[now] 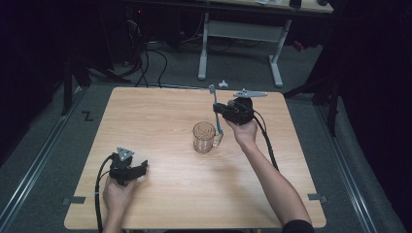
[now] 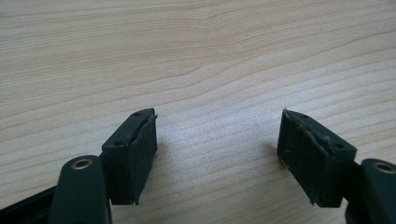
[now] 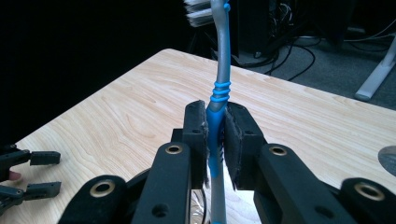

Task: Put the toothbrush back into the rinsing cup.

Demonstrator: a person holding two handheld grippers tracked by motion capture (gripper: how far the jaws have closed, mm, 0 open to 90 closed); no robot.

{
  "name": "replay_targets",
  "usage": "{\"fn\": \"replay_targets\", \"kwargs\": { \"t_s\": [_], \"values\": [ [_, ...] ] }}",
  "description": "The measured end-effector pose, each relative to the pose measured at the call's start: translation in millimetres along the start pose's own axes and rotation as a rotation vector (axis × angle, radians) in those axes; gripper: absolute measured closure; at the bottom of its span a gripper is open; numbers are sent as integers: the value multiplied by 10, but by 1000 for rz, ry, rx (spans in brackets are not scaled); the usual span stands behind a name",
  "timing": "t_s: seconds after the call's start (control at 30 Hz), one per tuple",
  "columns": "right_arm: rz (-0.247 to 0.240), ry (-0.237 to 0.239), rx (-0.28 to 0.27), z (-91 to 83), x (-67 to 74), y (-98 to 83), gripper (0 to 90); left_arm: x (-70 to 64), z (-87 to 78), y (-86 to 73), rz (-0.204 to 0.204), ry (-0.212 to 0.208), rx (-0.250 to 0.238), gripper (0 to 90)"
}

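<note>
A blue and grey toothbrush (image 1: pixel 214 104) stands upright above a clear glass mug (image 1: pixel 205 137) near the middle of the wooden table (image 1: pixel 155 116). My right gripper (image 1: pixel 219 109) is shut on the toothbrush handle (image 3: pixel 215 126), bristles up, with its lower end close beside the mug's handle. In the right gripper view both pads (image 3: pixel 200 128) press the blue grip section. My left gripper (image 1: pixel 144 166) rests at the table's front left, held by a hand. Its jaws stand open over bare wood, and the pads (image 2: pixel 142 154) hold nothing.
A white desk frame (image 1: pixel 240 36) and cables (image 1: pixel 145 58) stand on the floor beyond the table's far edge. Tape marks (image 1: pixel 74 200) sit at the front corners. Bare wood lies between the left gripper and the mug.
</note>
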State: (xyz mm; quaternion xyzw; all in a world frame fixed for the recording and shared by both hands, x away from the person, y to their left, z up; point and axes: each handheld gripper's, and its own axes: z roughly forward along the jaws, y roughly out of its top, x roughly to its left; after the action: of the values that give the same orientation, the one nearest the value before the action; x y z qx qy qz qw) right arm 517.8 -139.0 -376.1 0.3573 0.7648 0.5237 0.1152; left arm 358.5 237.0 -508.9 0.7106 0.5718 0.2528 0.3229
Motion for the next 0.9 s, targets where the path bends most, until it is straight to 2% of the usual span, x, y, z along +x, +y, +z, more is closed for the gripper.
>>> {"fn": "replay_targets", "kwargs": {
  "t_s": [0.9],
  "values": [
    [11, -4, -2, -219, -69, -117, 793, -1, 0, 0, 0, 1, 0, 290]
  ]
}}
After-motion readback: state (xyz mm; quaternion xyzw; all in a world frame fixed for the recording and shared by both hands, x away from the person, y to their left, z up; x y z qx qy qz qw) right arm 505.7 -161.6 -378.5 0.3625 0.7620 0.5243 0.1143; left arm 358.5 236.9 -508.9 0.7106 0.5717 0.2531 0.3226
